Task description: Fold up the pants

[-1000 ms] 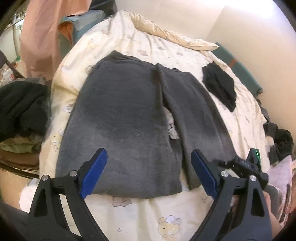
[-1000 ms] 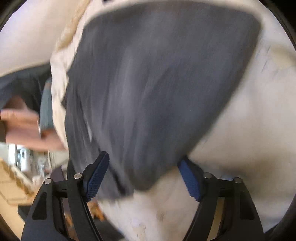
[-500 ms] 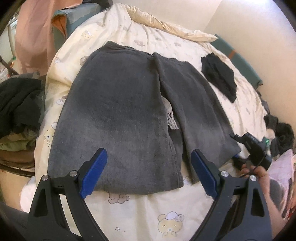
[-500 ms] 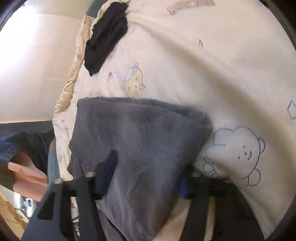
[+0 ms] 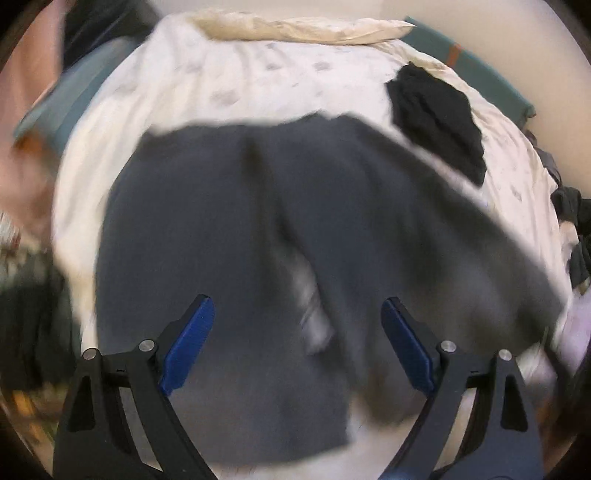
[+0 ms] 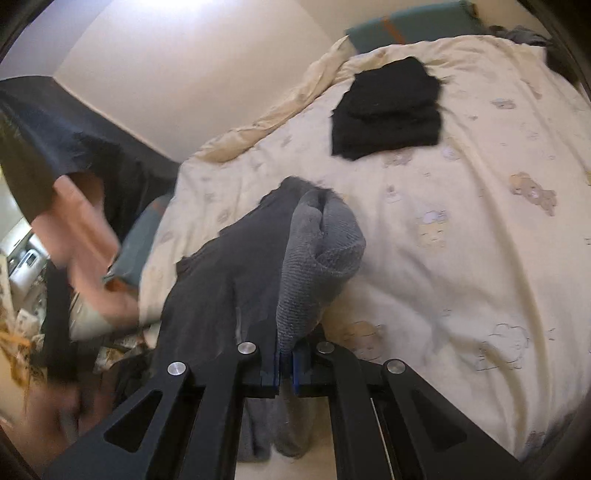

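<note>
Dark grey fleece pants (image 5: 229, 236) lie spread on a cream bedspread (image 5: 229, 85) printed with bears; the left wrist view is blurred. My left gripper (image 5: 297, 347) hovers over the pants near their lower edge, jaws wide apart and nothing between them. My right gripper (image 6: 285, 363) is shut on a bunched edge of the pants (image 6: 314, 254), and the cloth rises off the bed from its blue pads and drapes away to the left. Which part of the pants it holds is unclear.
A folded black garment (image 6: 388, 110) lies further up the bed (image 6: 480, 240), seen too at the upper right (image 5: 436, 118). A teal cushion (image 6: 406, 27) lies by the wall. Dark clothes (image 5: 576, 236) pile at the bed's right edge; peach cloth (image 6: 92, 236) hangs at the left.
My right gripper has closed on the pants' edge and lifted it off the bed. My left gripper has swept across over the pants, still open.
</note>
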Demonstrator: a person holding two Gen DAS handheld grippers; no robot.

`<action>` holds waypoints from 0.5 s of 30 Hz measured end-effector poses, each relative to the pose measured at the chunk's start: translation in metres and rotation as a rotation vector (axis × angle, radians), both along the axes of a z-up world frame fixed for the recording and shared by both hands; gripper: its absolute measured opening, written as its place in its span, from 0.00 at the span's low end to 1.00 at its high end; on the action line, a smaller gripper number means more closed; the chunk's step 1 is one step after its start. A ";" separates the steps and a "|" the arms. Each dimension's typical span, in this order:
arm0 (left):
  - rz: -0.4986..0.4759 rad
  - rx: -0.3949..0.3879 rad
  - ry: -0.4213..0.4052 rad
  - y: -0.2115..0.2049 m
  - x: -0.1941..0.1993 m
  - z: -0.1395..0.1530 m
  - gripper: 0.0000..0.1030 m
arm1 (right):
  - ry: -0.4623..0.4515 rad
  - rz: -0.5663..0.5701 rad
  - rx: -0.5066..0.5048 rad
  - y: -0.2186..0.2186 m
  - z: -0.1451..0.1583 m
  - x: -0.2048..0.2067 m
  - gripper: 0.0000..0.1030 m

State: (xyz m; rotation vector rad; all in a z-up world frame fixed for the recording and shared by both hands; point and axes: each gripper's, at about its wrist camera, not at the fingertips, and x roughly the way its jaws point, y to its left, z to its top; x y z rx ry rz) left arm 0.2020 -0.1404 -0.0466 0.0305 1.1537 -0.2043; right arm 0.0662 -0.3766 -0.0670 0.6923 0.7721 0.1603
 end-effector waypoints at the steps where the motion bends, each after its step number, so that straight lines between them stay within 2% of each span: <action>1: -0.016 0.014 0.016 -0.015 0.020 0.001 0.87 | 0.000 0.006 -0.005 0.002 0.000 0.001 0.03; 4: -0.077 0.049 0.086 -0.076 0.095 -0.006 0.87 | 0.013 0.019 -0.002 0.005 -0.006 0.005 0.03; 8: -0.110 0.131 0.126 -0.153 0.180 -0.032 0.87 | 0.007 0.070 -0.107 0.017 -0.002 0.013 0.03; 11: -0.106 0.174 0.173 -0.187 0.218 -0.059 0.87 | 0.008 0.125 -0.156 0.027 -0.004 0.017 0.03; 13: -0.097 0.267 0.222 -0.203 0.236 -0.088 0.85 | 0.010 0.166 -0.168 0.034 -0.004 0.019 0.03; 14: -0.098 0.305 0.253 -0.208 0.242 -0.101 0.78 | 0.012 0.183 -0.169 0.037 -0.005 0.020 0.03; 15: -0.100 0.342 0.275 -0.211 0.248 -0.113 0.76 | 0.017 0.207 -0.168 0.041 -0.006 0.021 0.03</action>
